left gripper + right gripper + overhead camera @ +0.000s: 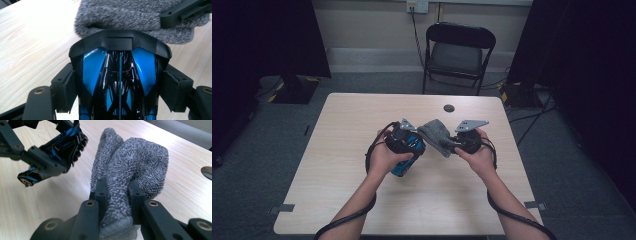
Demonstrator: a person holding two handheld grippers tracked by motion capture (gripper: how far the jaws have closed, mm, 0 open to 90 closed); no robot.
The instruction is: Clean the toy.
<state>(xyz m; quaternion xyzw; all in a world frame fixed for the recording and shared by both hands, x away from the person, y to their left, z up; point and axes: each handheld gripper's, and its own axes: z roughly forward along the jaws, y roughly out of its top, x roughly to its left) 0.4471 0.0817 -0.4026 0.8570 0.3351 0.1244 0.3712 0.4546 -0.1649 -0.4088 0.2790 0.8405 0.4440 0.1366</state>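
**Operator:** Closest to my left camera is the blue and black toy car (120, 77), nose away from me, wedged between the two black jaws of my left hand-held gripper (120, 82). Both pads press on its flanks, so that hand-held gripper is clamped on the car.

**Observer:** And from above?

**Operator:** From the high view I see the left hand-held gripper (404, 140) held over the middle of the table (337, 165), with the car (404, 162) sticking out below my left hand (384, 157), toward the near edge. The right hand-held gripper (462, 142) sits just beside it, and the grey sock (437, 136) spans the gap between the two.

**Observer:** What is the right one doing?

**Operator:** On the right gripper view my right hand-held gripper (116, 192) has its jaws nearly together, pinching the cuff end of the sock (130, 162). The rest of the sock stands up and away from the jaws, bunched and fuzzy, above the pale wood.

**Observer:** Do car and sock touch?

**Operator:** In the left gripper view the sock (130, 17) lies right past the car's front edge, very close. I cannot tell whether they touch.

**Observer:** Anything else around?

**Operator:** Beyond the far side of the table stands a black folding chair (459, 52), and a round cable hole (449, 108) sits near the table's far edge.
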